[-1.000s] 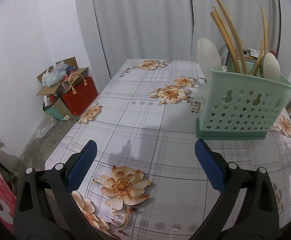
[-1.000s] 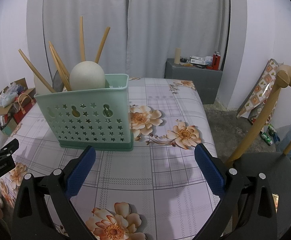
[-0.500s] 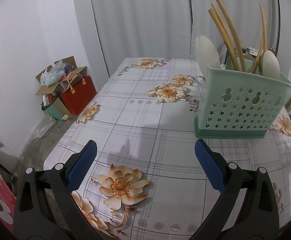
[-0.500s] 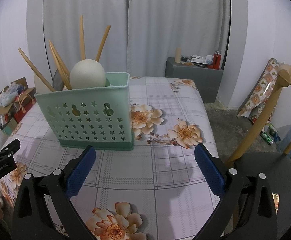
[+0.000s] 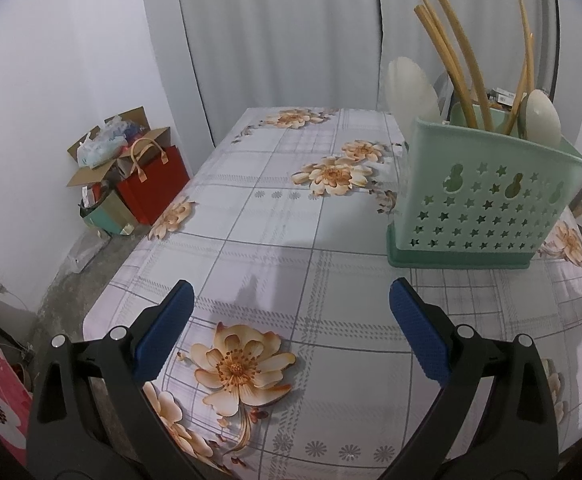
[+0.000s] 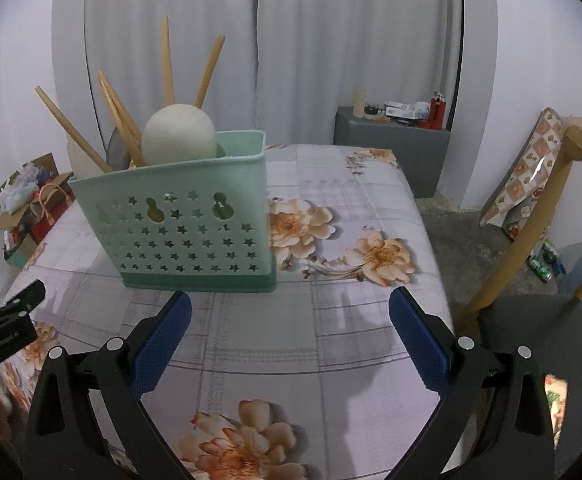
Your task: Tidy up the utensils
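Item 1: my left hand-held gripper point(image 5: 291, 312), blue pads spread wide, nothing between them, held above the near end of the tabletop point(image 5: 275, 216).

Item 2: my right hand-held gripper point(image 6: 290, 314), likewise spread wide and holding nothing, just in front of the caddy's base.

Item 3: mint-green utensil caddy point(image 6: 183, 224), star-shaped cut-outs in its wall, upright on the floral checked cloth. It sits ahead and to the right in my left view, ahead and to the left in my right view.

Item 4: contents of the caddy: several wooden chopsticks point(image 6: 166, 60) fanned outward, handles up; two pale spoons, bowls up, one round spoon point(image 6: 179, 136) near the front wall and a second white spoon point(image 5: 411, 88) at the far end. A grey metal piece shows between the sticks; I cannot tell what it is.

Item 5: surroundings: red gift bag point(image 5: 153, 184) and open cardboard box on the floor by the wall; grey cabinet point(image 6: 391, 148) beyond the table; wooden chair point(image 6: 531, 220) to the right.
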The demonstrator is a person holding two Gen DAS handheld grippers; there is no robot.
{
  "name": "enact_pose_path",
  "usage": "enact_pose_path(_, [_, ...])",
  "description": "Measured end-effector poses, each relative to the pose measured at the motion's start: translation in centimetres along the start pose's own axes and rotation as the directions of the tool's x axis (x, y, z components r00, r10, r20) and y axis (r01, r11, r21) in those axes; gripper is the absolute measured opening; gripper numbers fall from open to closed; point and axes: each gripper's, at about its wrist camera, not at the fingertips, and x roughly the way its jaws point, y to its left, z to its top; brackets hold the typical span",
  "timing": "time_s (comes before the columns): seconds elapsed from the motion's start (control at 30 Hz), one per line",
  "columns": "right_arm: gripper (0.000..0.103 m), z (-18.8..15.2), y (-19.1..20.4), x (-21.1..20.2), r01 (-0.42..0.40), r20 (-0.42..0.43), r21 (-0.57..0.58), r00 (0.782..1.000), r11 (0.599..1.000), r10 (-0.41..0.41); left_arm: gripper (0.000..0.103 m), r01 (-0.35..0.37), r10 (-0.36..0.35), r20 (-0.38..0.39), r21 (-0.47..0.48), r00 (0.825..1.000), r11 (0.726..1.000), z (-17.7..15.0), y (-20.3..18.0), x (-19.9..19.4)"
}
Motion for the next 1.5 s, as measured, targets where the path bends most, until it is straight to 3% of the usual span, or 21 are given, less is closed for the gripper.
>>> enact_pose_path(0.17, [0.096, -0.9, 1.6, 1.5, -0.054, -0.016, 0.051, 0.998, 0.997, 0.055, 0.094, -0.005, 0.005, -0.015, 0.003, 1.000, 1.000, -0.1, 0.2, 0.7])
enact_pose_path(0.33, [0.096, -2.9, 4.0, 2.9, -0.041, -0.005, 0.045, 0.999, 0.998, 0.041, 0.094, -0.037, 0.037, -0.025, -0.004, 0.999, 0.999, -0.3, 1.0, 1.9])
enact_pose_path(0.47, [0.096, -6.0, 5.8, 3.8, -0.038, -0.044, 0.038, 0.998, 0.999, 0.039, 0.094, -0.055, 0.054, -0.053, -0.018, 0.997, 0.998, -1.0, 1.6, 3.4])
enact_pose_path(0.57, [0.097, -8.4, 7.5, 4.7, -0.064, -0.119, -0.033, 0.991, 0.997, 0.059, 0.094, -0.049, 0.047, -0.069, -0.020, 0.997, 0.999, -1.2, 1.4, 4.7])
enact_pose_path(0.6, [0.097, -8.7, 8.3, 4.5, -0.049, -0.095, -0.083, 0.995, 0.995, 0.041, 0.094, -0.046, 0.044, -0.071, -0.019, 0.997, 0.999, -1.3, 1.3, 5.0])
enact_pose_path(0.77, [0.097, -9.4, 8.4, 4.5, -0.093, -0.061, -0.080, 0.994, 0.992, 0.089, 0.094, -0.019, 0.019, -0.067, -0.004, 0.998, 1.000, -1.4, 0.3, 6.5])
enact_pose_path(1.07, [0.097, -9.4, 8.2, 4.6, -0.091, -0.048, -0.083, 0.995, 0.992, 0.087, 0.094, 0.011, -0.008, -0.104, 0.026, 0.995, 1.000, -2.0, -0.7, 8.6])
enact_pose_path(1.5, [0.097, -9.2, 8.1, 4.6, -0.091, -0.041, -0.083, 0.995, 0.992, 0.088, 0.094, 0.040, -0.041, -0.086, -0.016, 0.995, 0.999, -2.0, -0.1, 9.2])
